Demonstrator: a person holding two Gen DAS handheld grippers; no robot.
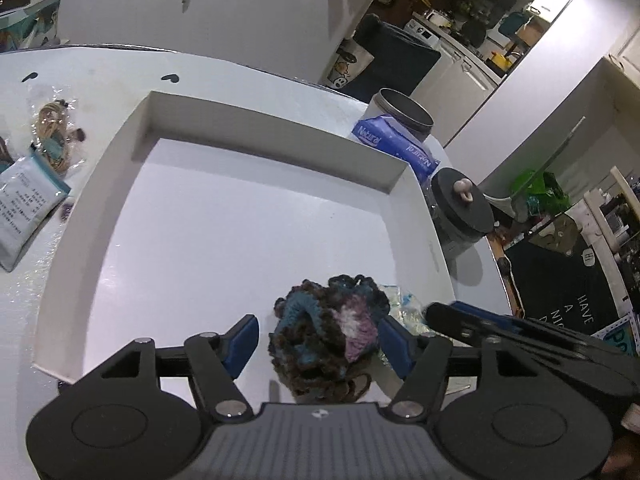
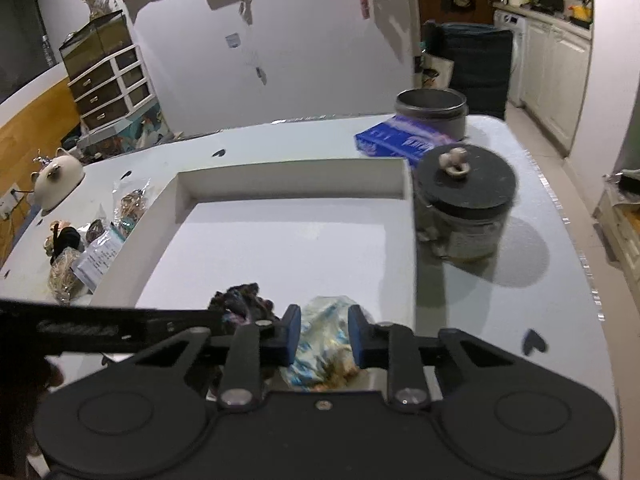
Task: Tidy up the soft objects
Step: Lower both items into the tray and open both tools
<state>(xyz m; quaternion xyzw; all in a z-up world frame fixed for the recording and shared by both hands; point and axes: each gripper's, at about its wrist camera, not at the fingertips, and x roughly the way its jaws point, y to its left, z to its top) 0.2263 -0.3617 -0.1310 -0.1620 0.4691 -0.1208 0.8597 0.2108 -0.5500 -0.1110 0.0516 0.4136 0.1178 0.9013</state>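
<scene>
A white shallow box [image 1: 96, 184] lies on the table. A dark crochet piece [image 1: 328, 340] in blue, brown and purple lies in its near right part. My left gripper [image 1: 318, 340] is open with its blue pads on either side of the piece, the right pad close to it. A clear packet with a blue and white soft thing [image 2: 324, 340] lies right of the crochet piece [image 2: 240, 304]. My right gripper [image 2: 324, 338] is open around this packet. The right gripper also shows in the left wrist view [image 1: 460, 320].
A black-lidded jar [image 2: 464, 208], a grey tin [image 2: 432, 114] and a blue tissue pack [image 2: 396, 140] stand right of the box. Several wrapped soft items [image 2: 80, 248] and a white sachet [image 1: 24, 208] lie left of it. A cream teapot [image 2: 56, 180] stands far left.
</scene>
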